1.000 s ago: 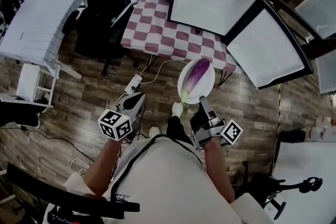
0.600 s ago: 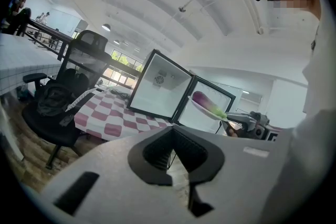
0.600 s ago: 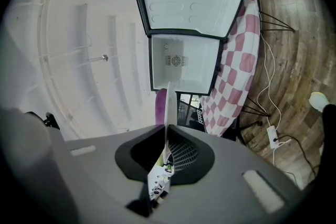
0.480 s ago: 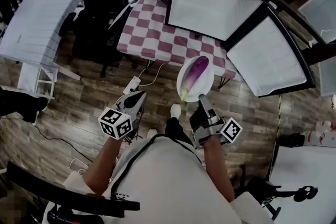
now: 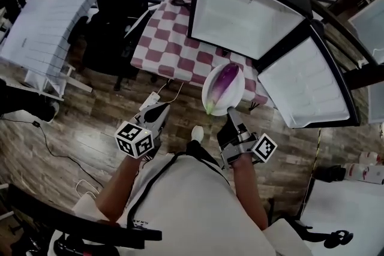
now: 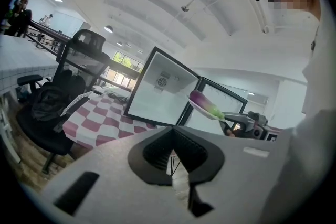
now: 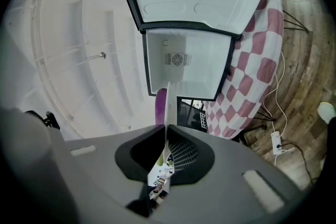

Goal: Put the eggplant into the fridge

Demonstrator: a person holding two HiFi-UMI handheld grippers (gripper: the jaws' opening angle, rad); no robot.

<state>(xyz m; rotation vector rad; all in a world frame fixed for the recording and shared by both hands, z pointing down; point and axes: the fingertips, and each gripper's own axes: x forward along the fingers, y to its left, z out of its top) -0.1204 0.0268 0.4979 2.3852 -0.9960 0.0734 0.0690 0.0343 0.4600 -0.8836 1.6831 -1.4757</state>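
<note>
Left to right from the head view: an office chair (image 5: pixel 117 3), then a table with a red-and-white checked cloth (image 5: pixel 174 39). The left gripper (image 5: pixel 157 112) is low by the person's side with its jaws together and nothing in them, so it's basically a spare hand right now. The fridge (image 5: pixel 240 9) is next to the table, wide open with a bare white inside, and its door (image 5: pixel 306 81) is swung out to the right. The eggplant (image 5: pixel 223 82) isn't in there yet. It's lying loose on a white plate (image 5: pixel 237 96) out in front of the person, short of the opening. The right gripper (image 5: pixel 231 118) is clamped down on the near rim of that plate, jaws nearly closed on the thin edge. I'd say we're mid-carry, so the trick is keeping the plate flat, since a rim-only pinch lets it sag and the eggplant could roll off. Go straight at the opening, stay clear of the table corner and the door edge, and only let go once the plate sits on something inside
</note>
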